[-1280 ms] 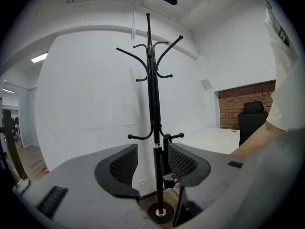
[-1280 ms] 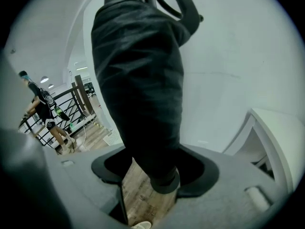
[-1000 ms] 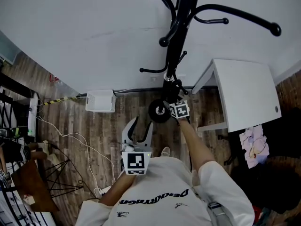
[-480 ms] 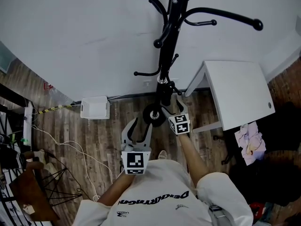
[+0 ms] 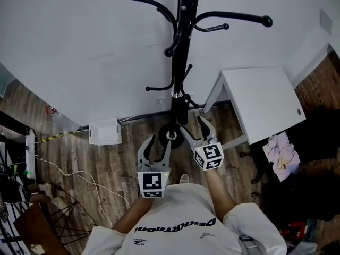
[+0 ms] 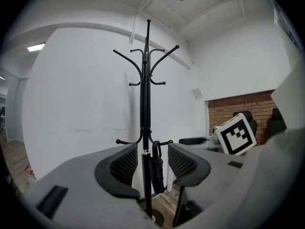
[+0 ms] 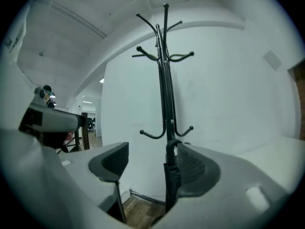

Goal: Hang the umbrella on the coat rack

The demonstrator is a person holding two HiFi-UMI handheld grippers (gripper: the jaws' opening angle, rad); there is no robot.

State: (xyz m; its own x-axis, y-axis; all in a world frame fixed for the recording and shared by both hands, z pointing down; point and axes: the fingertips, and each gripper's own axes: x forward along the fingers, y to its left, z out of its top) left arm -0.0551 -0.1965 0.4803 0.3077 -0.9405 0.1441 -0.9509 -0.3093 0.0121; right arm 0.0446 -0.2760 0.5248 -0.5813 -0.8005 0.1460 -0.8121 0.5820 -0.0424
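Observation:
The black coat rack (image 5: pixel 179 41) stands against the white wall, its round base (image 5: pixel 171 137) on the wood floor. A folded black umbrella (image 5: pixel 180 109) hangs by its curved handle from a low hook beside the pole; it also shows as the umbrella (image 6: pixel 157 171) and the umbrella (image 7: pixel 171 178). My right gripper (image 5: pixel 194 126) is held level just short of the rack, its jaws wide and closing, with nothing between them (image 7: pixel 150 151). To its left, my left gripper (image 5: pixel 159 140) is open and empty (image 6: pixel 151 151), aimed at the pole (image 6: pixel 145 104).
A white table (image 5: pixel 260 105) stands right of the rack, with a crumpled cloth (image 5: pixel 279 155) below it. A white box (image 5: pixel 103 132) and loose cables (image 5: pixel 79 174) lie on the floor at the left. A brick wall (image 6: pixel 248 104) is at the far right.
My right gripper has risen and drawn back from the umbrella and the rack's lower part toward the person. The left gripper has stayed in place. The umbrella stays on its hook.

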